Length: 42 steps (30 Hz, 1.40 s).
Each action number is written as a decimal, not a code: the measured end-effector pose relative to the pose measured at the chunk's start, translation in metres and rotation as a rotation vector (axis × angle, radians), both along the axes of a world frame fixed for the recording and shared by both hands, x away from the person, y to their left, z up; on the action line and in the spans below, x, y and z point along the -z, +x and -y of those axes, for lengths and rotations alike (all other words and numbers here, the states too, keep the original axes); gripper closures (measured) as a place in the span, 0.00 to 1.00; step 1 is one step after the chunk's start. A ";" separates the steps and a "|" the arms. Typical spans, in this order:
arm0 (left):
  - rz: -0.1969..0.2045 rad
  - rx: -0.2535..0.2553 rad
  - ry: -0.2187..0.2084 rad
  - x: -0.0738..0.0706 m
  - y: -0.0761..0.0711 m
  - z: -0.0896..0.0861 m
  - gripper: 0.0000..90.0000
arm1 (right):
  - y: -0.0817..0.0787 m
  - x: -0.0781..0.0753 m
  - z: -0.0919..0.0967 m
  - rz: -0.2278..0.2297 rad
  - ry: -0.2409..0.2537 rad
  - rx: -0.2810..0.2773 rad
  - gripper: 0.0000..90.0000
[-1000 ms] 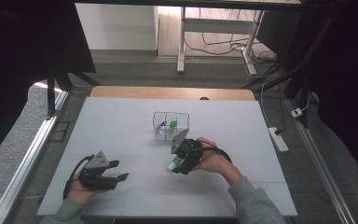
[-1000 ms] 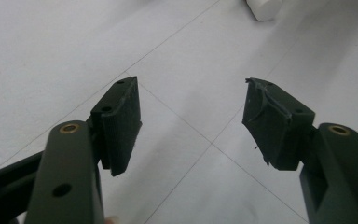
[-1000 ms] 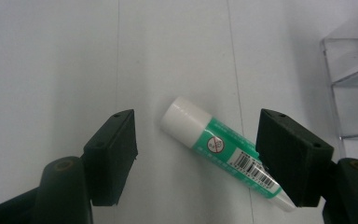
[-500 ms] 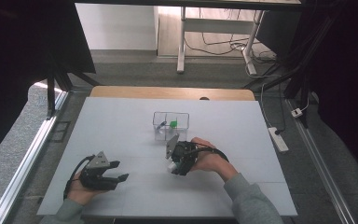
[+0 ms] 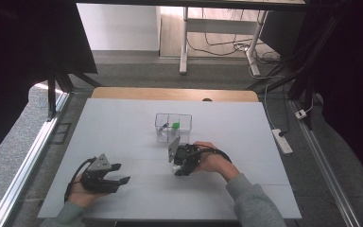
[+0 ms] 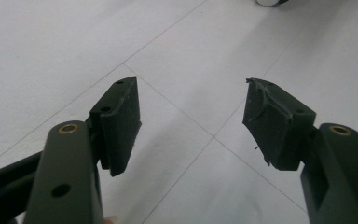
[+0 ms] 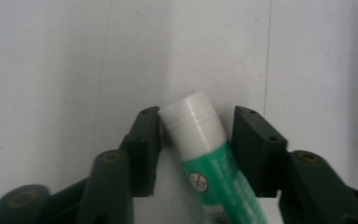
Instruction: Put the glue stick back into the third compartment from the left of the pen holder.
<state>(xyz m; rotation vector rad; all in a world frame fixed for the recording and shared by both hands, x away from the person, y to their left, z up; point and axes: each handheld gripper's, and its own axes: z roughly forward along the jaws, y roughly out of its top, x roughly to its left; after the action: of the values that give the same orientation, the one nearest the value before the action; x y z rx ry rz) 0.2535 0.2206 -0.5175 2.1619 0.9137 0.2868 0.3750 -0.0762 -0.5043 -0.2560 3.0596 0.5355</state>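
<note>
Our right gripper (image 5: 178,166), held in the right hand (image 5: 212,161) near the middle of the white table (image 5: 123,127), points down at the tabletop with a glue stick (image 7: 205,154) between its jaws. In the right gripper view the stick's white cap sits against the left pad, its green label running back toward the camera; a sliver of space shows at the right pad, so we cannot tell whether the jaws are clamped on it or merely bracketing it. Just beyond this gripper, on the far side from us, stands a clear plastic box (image 5: 172,126) with dividers, a small green item (image 5: 176,126) in one compartment. Well to its left, nearer our edge of the table, our left gripper (image 5: 116,173) rests in the left hand (image 5: 82,191), jaws spread wide over bare tabletop, as the left gripper view (image 6: 193,121) confirms, with nothing between the pads.
</note>
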 end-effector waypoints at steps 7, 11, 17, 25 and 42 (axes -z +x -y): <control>0.000 0.000 0.001 0.000 0.000 0.000 0.40 | 0.000 -0.002 0.004 -0.006 -0.009 0.021 0.72; 0.001 -0.001 0.000 0.000 0.000 0.000 0.40 | 0.001 -0.005 0.011 -0.007 0.026 0.063 0.72; 0.003 0.000 0.003 0.000 0.000 0.001 0.40 | 0.003 -0.017 0.025 -0.002 0.121 0.129 0.72; 0.004 0.000 0.007 0.000 0.000 0.002 0.40 | 0.003 -0.029 0.040 -0.012 0.216 0.186 0.73; 0.009 -0.005 0.003 0.000 -0.001 0.001 0.40 | 0.004 -0.054 0.057 -0.006 0.425 0.317 0.72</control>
<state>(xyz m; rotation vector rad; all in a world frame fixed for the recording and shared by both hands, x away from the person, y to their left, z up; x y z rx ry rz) 0.2528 0.2197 -0.5170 2.1600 0.9137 0.3007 0.3793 -0.1332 -0.4501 0.2352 2.8092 1.1250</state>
